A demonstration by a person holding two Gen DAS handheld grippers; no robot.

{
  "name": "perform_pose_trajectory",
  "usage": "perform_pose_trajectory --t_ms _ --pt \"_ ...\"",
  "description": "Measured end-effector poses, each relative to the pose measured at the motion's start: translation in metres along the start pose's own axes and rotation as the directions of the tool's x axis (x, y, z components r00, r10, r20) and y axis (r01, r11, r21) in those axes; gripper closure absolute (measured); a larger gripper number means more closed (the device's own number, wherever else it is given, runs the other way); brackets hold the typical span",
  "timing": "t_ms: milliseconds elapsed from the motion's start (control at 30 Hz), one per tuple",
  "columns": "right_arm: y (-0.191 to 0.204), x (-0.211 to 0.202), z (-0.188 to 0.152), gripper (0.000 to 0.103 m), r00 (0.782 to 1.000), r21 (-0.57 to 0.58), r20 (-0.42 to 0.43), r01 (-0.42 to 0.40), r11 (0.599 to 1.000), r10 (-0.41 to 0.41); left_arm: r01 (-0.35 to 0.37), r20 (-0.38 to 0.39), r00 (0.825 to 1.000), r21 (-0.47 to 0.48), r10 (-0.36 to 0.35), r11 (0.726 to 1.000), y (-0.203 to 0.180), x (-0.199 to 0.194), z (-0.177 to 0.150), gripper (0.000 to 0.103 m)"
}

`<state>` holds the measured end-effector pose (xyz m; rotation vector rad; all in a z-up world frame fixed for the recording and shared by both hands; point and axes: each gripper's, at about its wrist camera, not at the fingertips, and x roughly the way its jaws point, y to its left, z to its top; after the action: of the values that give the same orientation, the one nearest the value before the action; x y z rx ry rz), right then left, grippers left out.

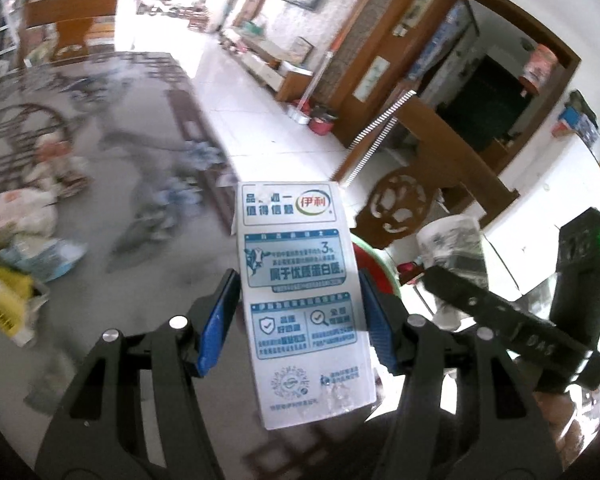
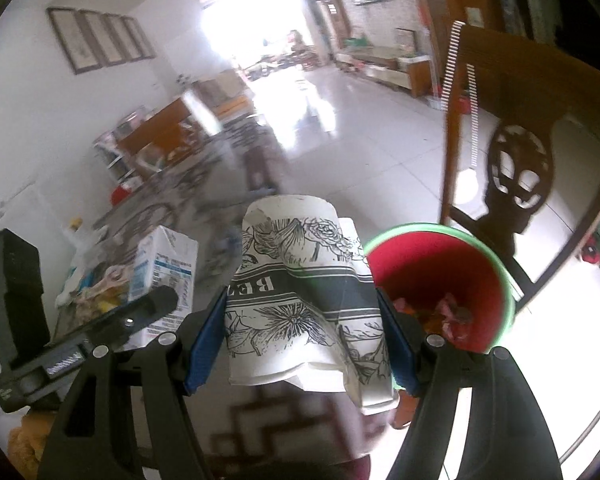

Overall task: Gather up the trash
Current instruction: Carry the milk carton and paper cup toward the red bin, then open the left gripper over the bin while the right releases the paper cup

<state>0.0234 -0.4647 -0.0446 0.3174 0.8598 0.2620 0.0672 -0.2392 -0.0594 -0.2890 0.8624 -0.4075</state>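
Note:
My left gripper is shut on a white and blue milk carton, its blue pads pressed on both sides, above a glass table. My right gripper is shut on a crushed paper cup printed with black flowers. Just right of the cup stands a red bin with a green rim, with scraps lying inside it. In the left wrist view the same paper cup and the other gripper's body show at the right. The carton appears at the left in the right wrist view.
Wrappers and bags lie on the glass table at the left. A carved wooden chair stands behind the bin. White tiled floor stretches beyond toward a bright doorway.

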Motion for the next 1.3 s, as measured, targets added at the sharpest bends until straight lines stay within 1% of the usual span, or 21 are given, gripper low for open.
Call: perform_pose_trajectory --t_ms 67,200,433,600,667,700,733,800,900,1100,1200,1300 --pt "-0.019 0.002 0.000 0.035 1.000 0.039 0.005 0.028 0.999 -0.029 0.021 -0.019 1.000 0.012 -0.021 1.000 -0.009 0.015 0.005 0.046" --pt "-0.050 0.006 -0.001 0.035 0.997 0.113 0.009 0.071 0.991 -0.073 0.040 -0.058 0.998 0.042 -0.038 0.998 -0.026 0.043 0.010 0.046" --pt "-0.093 0.011 -0.003 0.035 0.992 0.189 -0.004 0.125 0.974 -0.127 0.064 -0.108 0.993 0.102 -0.053 0.993 -0.050 0.079 0.015 0.046" --pt "-0.104 0.016 -0.004 0.035 0.990 0.193 -0.018 0.143 0.971 -0.142 0.080 -0.131 0.989 0.114 -0.065 0.990 -0.059 0.097 0.018 0.046" --pt "-0.106 0.019 -0.004 0.033 0.989 0.187 -0.024 0.147 0.971 -0.145 0.085 -0.142 0.988 0.118 -0.068 0.989 -0.059 0.103 0.017 0.045" --pt "-0.107 0.022 -0.004 0.033 0.987 0.181 -0.031 0.161 0.970 -0.158 0.075 -0.144 0.988 0.120 -0.057 0.990 -0.060 0.105 0.017 0.044" --pt "-0.110 0.024 -0.003 0.033 0.985 0.183 -0.032 0.170 0.968 -0.167 0.069 -0.145 0.988 0.117 -0.052 0.991 -0.059 0.107 0.017 0.038" --pt "-0.113 0.027 -0.003 0.030 0.985 0.194 -0.034 0.170 0.966 -0.167 0.070 -0.131 0.990 0.100 -0.056 0.993 -0.057 0.105 0.017 0.032" --pt "-0.114 0.027 -0.004 0.026 0.986 0.207 -0.029 0.166 0.964 -0.163 0.054 -0.115 0.992 0.094 -0.043 0.994 -0.052 0.100 0.017 0.029" --pt "-0.109 0.022 -0.001 0.026 0.989 0.210 -0.026 0.147 0.966 -0.145 0.036 -0.076 0.997 0.085 -0.030 0.996 -0.048 0.082 0.019 0.029" --pt "-0.097 0.013 0.003 0.026 0.992 0.199 -0.011 0.126 0.972 -0.126 0.033 -0.051 0.998 0.082 -0.029 0.996 -0.043 0.066 0.019 0.029" --pt "-0.076 0.005 0.006 0.026 0.995 0.175 0.001 0.093 0.980 -0.095 0.031 -0.031 0.999 0.065 -0.029 0.997 -0.035 0.050 0.017 0.029"
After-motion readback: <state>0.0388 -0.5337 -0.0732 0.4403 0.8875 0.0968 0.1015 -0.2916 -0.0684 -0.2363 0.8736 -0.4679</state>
